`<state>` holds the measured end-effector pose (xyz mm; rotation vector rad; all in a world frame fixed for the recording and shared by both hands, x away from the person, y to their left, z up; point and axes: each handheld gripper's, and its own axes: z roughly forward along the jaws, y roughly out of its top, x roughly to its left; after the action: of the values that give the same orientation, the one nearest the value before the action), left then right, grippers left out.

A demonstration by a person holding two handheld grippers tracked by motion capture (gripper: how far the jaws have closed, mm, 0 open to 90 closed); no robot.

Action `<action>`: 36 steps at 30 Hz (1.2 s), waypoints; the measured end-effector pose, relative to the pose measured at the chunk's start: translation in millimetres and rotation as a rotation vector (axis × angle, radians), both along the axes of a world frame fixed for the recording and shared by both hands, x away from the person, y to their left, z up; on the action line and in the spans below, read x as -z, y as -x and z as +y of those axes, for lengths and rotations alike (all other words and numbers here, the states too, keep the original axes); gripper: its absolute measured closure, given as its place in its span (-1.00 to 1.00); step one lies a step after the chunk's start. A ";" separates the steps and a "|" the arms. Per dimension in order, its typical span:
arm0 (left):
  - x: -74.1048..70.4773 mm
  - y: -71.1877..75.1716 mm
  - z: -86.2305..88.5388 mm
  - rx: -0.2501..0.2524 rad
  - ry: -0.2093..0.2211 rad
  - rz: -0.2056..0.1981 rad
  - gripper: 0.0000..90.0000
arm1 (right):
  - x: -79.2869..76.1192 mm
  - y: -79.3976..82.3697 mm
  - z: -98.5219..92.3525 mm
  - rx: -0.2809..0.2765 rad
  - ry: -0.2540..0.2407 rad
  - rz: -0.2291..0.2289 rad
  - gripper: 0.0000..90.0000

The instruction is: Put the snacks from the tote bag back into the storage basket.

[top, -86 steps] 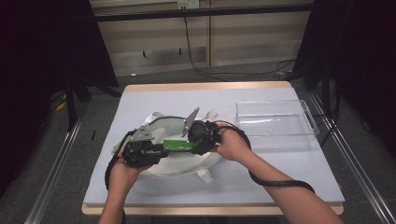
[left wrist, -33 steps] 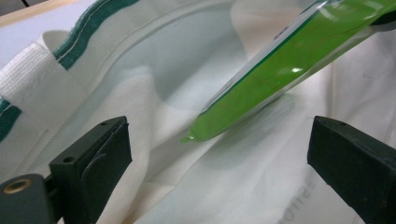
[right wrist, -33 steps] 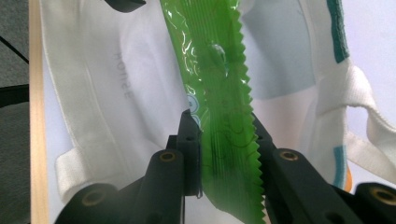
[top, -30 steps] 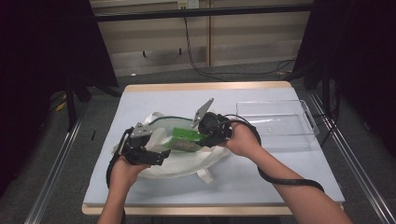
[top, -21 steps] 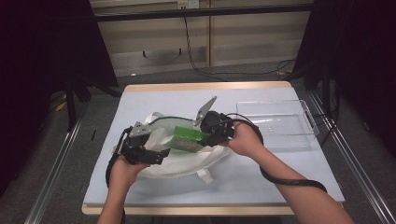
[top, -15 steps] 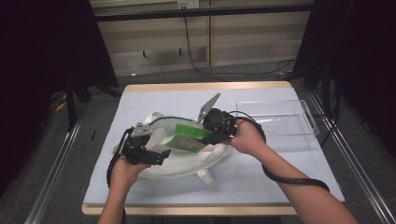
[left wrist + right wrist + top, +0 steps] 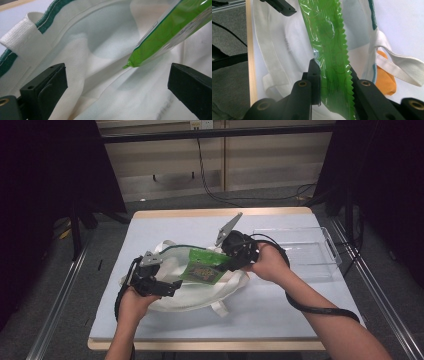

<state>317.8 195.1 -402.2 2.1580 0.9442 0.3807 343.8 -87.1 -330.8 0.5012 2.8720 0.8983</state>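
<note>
A white tote bag (image 7: 196, 296) with green trim lies flat on the pale blue table (image 7: 280, 310). My right gripper (image 7: 223, 265) is shut on a green plastic packet (image 7: 202, 270) and holds it just above the bag's mouth. In the right gripper view the jaws pinch the packet (image 7: 325, 32) near its serrated edge, right gripper (image 7: 332, 68). My left gripper (image 7: 171, 287) rests at the bag's left side. Its jaws stand wide open over the white cloth (image 7: 100, 52), left gripper (image 7: 117, 87), and the packet's corner (image 7: 170, 32) hangs above them.
A clear plastic tray (image 7: 320, 251) stands at the right of the table. Something orange (image 7: 385, 80) shows inside the bag under a white handle strap (image 7: 397, 62). Cables trail from both grippers across the table.
My right gripper has risen and drawn back to the right with the green packet. The left gripper has stayed at the bag's left side.
</note>
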 end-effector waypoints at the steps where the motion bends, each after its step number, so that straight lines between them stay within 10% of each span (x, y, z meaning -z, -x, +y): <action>1: 0.6 -0.3 0.0 0.002 0.000 -0.002 -0.94 | -0.8 -0.5 -0.7 0.000 -0.001 0.001 0.68; 36: 0.6 -1.1 -2.3 0.010 -0.007 -0.002 -0.93 | -31.3 -9.9 -21.4 0.031 0.006 0.040 0.73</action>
<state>318.9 192.8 -402.9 2.1678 0.9316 0.3822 353.7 -108.6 -299.5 0.5683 2.8924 0.8848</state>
